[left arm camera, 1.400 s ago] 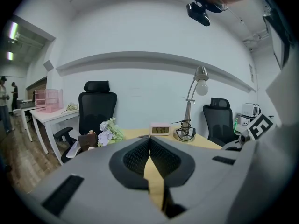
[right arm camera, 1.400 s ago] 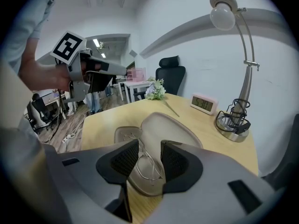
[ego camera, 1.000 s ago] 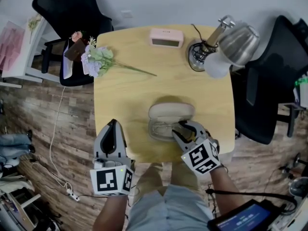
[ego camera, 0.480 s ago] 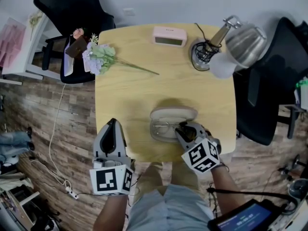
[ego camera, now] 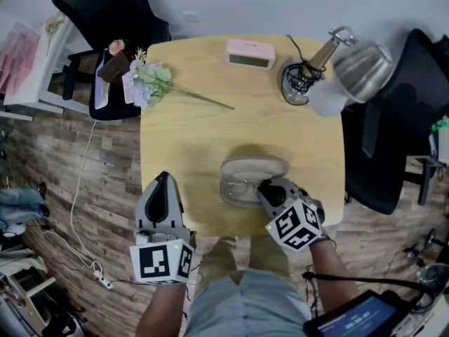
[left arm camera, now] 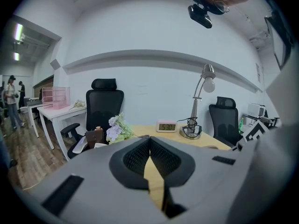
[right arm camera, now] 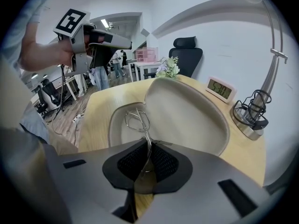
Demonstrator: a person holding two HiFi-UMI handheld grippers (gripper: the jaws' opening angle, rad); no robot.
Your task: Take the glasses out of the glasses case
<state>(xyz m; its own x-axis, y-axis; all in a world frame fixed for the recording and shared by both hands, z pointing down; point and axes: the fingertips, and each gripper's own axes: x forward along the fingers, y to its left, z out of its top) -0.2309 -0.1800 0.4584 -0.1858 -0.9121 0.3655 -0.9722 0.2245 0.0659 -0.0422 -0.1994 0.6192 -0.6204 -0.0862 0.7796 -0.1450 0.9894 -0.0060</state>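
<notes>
Two grippers show from overhead: the left gripper hangs at the table's near edge, and the right gripper dips into the open case. Left gripper view: jaws together, empty. Right gripper view: jaws, just closing, pinch the glasses in the case.

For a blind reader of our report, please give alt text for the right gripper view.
The right claw, which has just been closing, pinches the thin wire glasses lying in the open beige glasses case on a wooden table. Behind them stand a pink clock and a lamp base.
</notes>
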